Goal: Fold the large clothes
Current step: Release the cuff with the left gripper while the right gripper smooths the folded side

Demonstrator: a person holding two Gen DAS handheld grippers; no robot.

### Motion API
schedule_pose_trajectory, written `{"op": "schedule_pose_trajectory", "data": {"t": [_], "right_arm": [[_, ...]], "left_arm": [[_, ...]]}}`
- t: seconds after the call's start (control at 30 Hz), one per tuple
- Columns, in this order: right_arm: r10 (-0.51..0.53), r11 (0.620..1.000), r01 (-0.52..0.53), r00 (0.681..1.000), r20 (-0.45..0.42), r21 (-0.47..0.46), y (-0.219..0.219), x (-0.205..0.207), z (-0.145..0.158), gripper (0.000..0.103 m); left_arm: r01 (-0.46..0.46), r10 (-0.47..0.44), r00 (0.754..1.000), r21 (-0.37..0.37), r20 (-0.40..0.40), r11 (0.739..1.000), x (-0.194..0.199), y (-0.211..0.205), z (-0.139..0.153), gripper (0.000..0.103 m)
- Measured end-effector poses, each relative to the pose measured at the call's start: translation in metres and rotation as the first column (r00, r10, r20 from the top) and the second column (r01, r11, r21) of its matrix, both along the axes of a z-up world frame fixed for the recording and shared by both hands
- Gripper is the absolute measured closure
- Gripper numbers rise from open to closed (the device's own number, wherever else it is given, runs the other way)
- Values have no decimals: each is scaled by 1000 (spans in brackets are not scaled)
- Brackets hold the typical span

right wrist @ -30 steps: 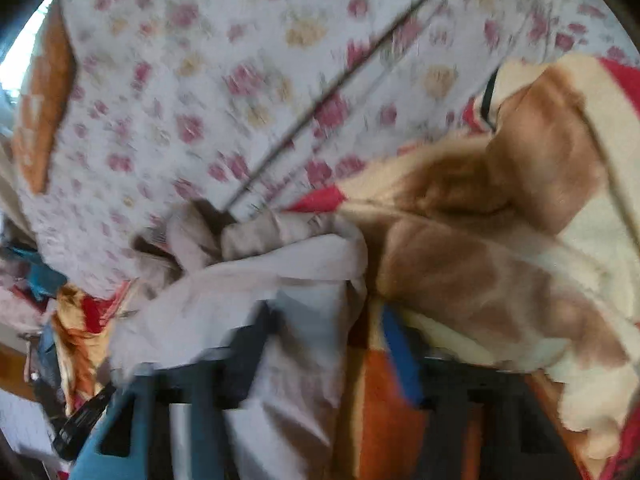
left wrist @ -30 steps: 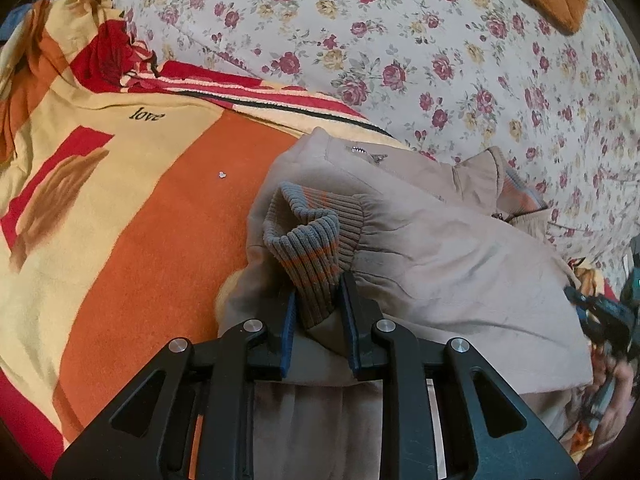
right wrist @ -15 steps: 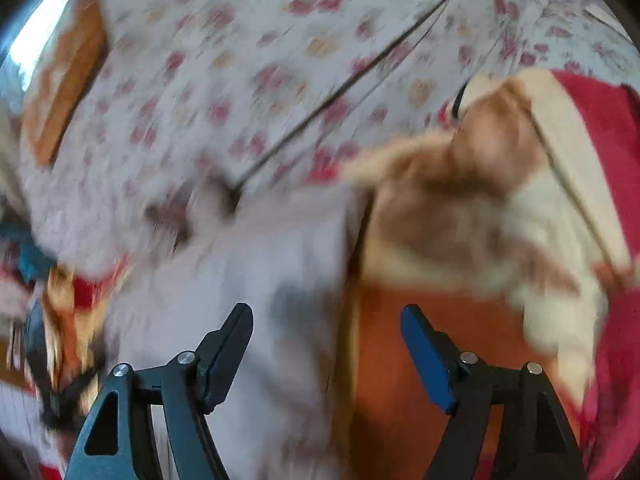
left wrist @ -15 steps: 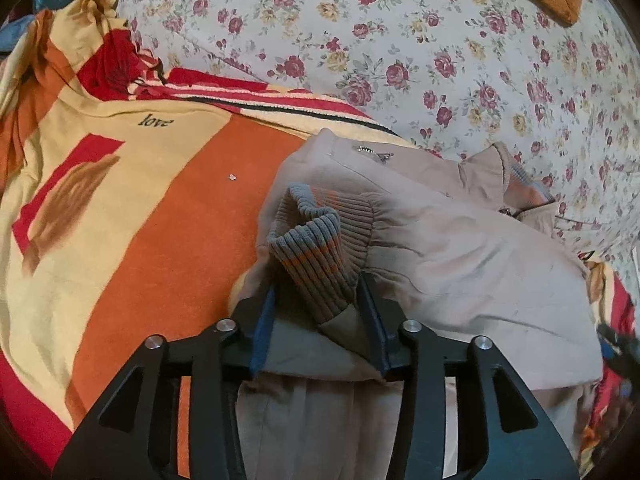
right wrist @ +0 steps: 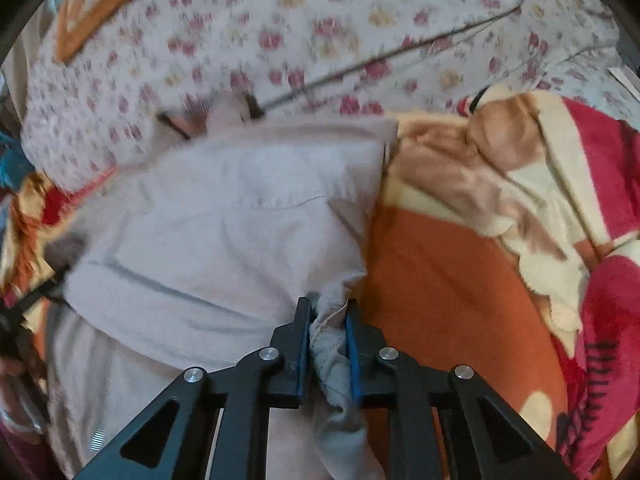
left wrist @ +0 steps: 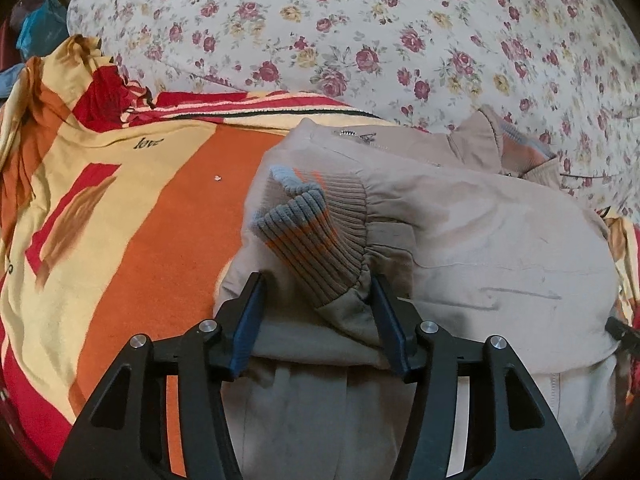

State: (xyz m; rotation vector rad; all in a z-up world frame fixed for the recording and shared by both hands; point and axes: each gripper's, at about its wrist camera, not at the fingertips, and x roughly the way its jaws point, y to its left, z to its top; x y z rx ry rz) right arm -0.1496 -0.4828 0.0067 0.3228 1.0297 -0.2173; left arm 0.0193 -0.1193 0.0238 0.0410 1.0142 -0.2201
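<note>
A beige jacket [left wrist: 480,248] lies folded on an orange, yellow and red blanket [left wrist: 160,232]. Its ribbed grey and orange cuff [left wrist: 316,232] rests on top of the jacket. My left gripper [left wrist: 318,312] is open, its fingers standing either side of the sleeve end just below the cuff. In the right wrist view the jacket [right wrist: 224,220] fills the left half. My right gripper [right wrist: 328,336] is shut on a bunched edge of the jacket at its right side.
A white quilt with red flowers [left wrist: 380,40] lies behind the jacket and also shows in the right wrist view [right wrist: 300,32]. An orange cushion [right wrist: 100,4] sits at the far left. Crumpled blanket folds [right wrist: 560,200] rise on the right.
My left gripper has opened and let go of the cuff, which now lies on the jacket. My right gripper, open half a second ago, has closed on the jacket's edge.
</note>
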Motion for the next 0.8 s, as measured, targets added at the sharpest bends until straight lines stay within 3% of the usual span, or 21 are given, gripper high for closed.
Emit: {"op": "schedule_pose_trajectory", "data": {"t": [0.07, 0.17, 0.3, 0.4, 0.5, 0.63, 0.8], "right_arm": [[-45, 999, 45, 999, 9, 14, -5, -4, 6, 86], [-118, 993, 118, 993, 11, -22, -8, -14, 22, 61], [-88, 993, 95, 991, 98, -73, 4, -10, 49, 60], [-24, 996, 33, 994, 110, -81, 16, 15, 51, 60], [-8, 993, 17, 997, 73, -117, 15, 43, 32, 60], [-100, 987, 99, 995, 4, -127, -11, 66, -2, 60], [-134, 989, 137, 990, 47, -63, -32, 42, 25, 59]], "left_arm": [[-1, 1, 1000, -10, -6, 1000, 0, 2, 1, 49], [1, -2, 1000, -14, -10, 1000, -1, 4, 2, 49], [-22, 21, 1000, -50, -6, 999, -3, 9, 8, 49], [-31, 32, 999, -97, 4, 995, -2, 11, 11, 49], [-23, 21, 999, -76, -23, 997, 1, 9, 3, 49], [13, -13, 1000, -22, -13, 1000, 0, 0, -3, 44], [22, -22, 1000, -6, -2, 1000, -3, -1, -2, 43]]}}
